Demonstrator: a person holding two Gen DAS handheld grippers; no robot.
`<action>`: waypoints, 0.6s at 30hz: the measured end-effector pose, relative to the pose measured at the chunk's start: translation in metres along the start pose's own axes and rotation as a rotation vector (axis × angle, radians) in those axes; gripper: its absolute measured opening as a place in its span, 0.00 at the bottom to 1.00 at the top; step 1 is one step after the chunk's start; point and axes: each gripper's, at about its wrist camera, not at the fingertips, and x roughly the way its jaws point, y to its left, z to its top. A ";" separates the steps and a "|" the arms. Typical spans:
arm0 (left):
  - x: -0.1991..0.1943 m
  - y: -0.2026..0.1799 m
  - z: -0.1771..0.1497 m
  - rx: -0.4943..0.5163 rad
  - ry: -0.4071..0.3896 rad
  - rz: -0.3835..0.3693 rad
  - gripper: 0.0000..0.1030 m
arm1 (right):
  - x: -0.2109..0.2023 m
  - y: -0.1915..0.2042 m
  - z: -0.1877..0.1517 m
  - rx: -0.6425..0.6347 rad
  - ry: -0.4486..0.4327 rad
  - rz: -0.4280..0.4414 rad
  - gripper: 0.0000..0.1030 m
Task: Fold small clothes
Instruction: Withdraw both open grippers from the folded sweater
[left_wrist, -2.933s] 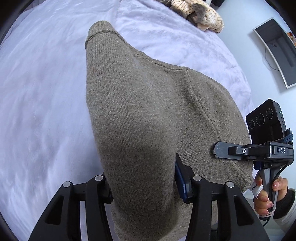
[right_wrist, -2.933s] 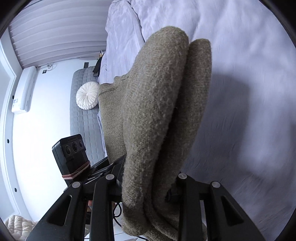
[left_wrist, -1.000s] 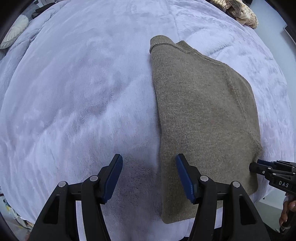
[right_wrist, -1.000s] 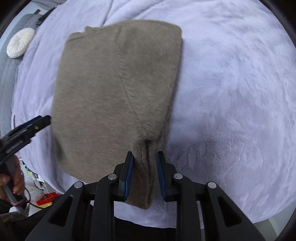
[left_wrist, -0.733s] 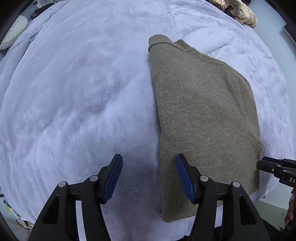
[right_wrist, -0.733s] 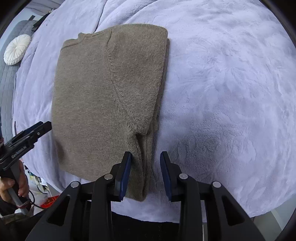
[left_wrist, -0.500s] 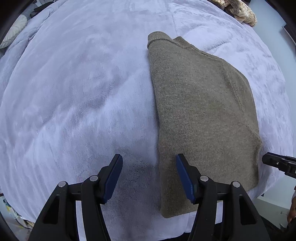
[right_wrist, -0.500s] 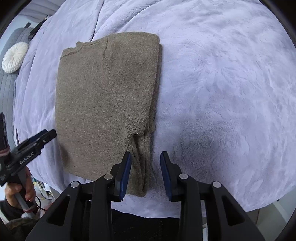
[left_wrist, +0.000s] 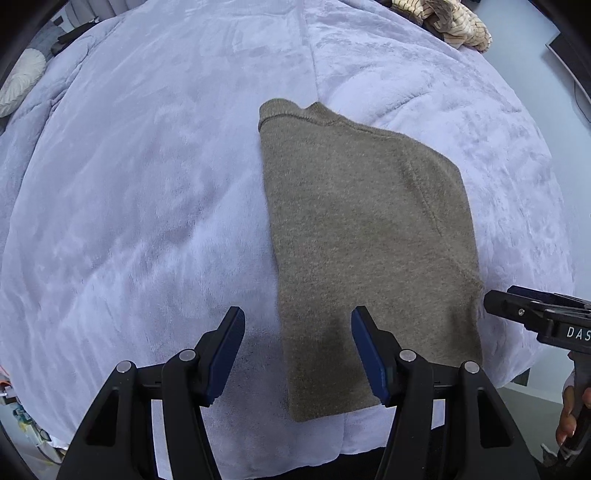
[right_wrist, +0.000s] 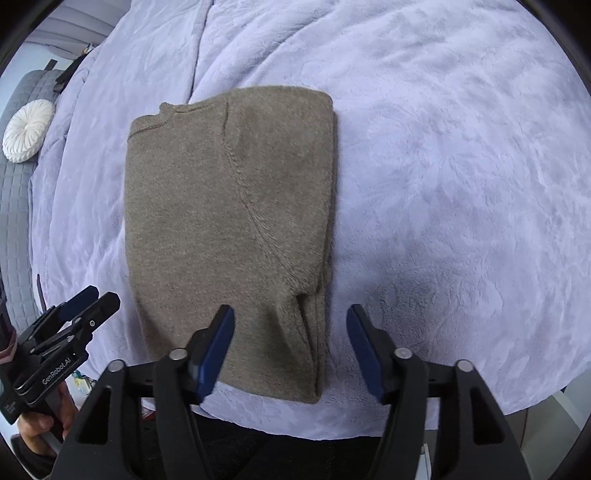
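A folded olive-brown knit sweater (left_wrist: 365, 236) lies flat on the lavender plush bedspread (left_wrist: 147, 184), near the bed's front edge. It also shows in the right wrist view (right_wrist: 229, 221), neckline at the far left corner. My left gripper (left_wrist: 297, 350) is open and empty above the sweater's near left corner. My right gripper (right_wrist: 290, 343) is open and empty above the sweater's near right corner. Each gripper shows at the edge of the other's view: the right one (left_wrist: 532, 314) and the left one (right_wrist: 85, 306).
A beige striped garment pile (left_wrist: 450, 22) lies at the far right of the bed. A round white cushion (right_wrist: 27, 129) rests on a grey quilted surface (right_wrist: 14, 206) to the left. The bed's front edge drops off just below the sweater.
Both grippers let go of the sweater, which went from held up to lying flat on the bed. The right gripper opened wide, and both pulled back slightly.
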 end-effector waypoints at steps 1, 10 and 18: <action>-0.003 -0.002 0.003 0.000 -0.005 0.001 0.60 | -0.003 0.003 0.001 -0.007 -0.007 0.000 0.76; -0.016 -0.011 0.009 -0.017 -0.014 0.036 0.93 | -0.017 0.028 0.011 -0.043 -0.053 -0.037 0.85; -0.017 -0.013 0.008 -0.022 -0.011 0.064 1.00 | -0.023 0.029 0.012 -0.057 -0.069 -0.111 1.00</action>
